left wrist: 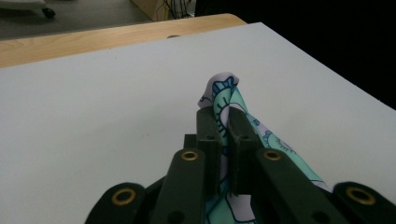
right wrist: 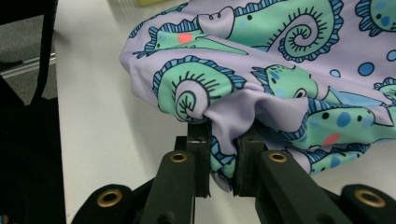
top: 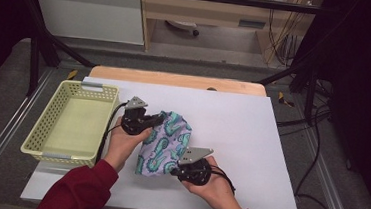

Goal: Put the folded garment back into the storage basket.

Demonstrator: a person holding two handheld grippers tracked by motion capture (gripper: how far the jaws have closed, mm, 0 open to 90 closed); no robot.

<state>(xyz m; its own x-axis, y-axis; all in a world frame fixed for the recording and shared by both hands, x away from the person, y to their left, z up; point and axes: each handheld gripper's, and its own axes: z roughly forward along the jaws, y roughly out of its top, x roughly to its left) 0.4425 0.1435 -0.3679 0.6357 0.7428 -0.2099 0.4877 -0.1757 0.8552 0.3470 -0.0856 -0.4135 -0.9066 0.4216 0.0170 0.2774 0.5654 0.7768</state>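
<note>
Lilac seahorse-print cloth [top: 165, 142]: I have it pinched in both the left gripper [top: 148, 121] and the right gripper [top: 182, 169], over the white board [top: 251, 140]. Not yet in the yellow basket [top: 33, 137] alongside.

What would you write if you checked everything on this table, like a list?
Surface: white board on a wooden table.
Job's things: patterned cloth, pinched at two edges and partly lifted.
Clutter: yellow basket at the left, with nothing inside.
Grippers: left gripper shut on the cloth; right gripper shut on the cloth.
Cables: black cables on the floor at the right.
Surroundings: grey floor, black frame bars.
</note>
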